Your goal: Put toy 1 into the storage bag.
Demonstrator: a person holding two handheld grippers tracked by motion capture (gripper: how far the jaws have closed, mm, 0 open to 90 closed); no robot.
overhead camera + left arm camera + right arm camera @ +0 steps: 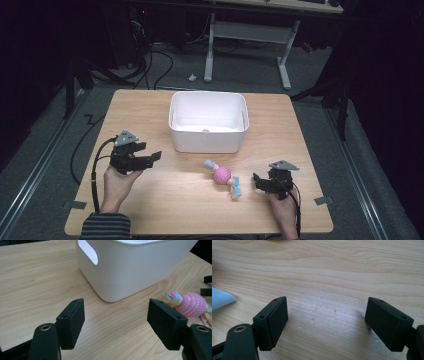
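Note:
A pink knobbly ball toy (pixel 223 174) with pastel cloth ends lies on the wooden table (pixel 150 200) in front of a white bin (pixel 208 141). Inside the bin a small pink thing (pixel 205 130) peeks over the front wall. My left gripper (pixel 150 159) is held at the table's left, jaws open and empty, pointing toward the toy. In the left gripper view its jaws (pixel 116 312) frame bare wood, with the bin (pixel 130 267) ahead and the toy (pixel 192 305) at the right. My right gripper (pixel 257 181) rests open just right of the toy. Its jaws (pixel 325 312) span bare wood, and a blue cloth tip (pixel 219 298) lies at the left.
The table's near edge runs close to both hands. Beyond the far edge stand a white desk frame (pixel 285 60) and cables on the floor (pixel 160 60). In the left gripper view the other gripper's jaw tips (pixel 207 285) show at the right edge.

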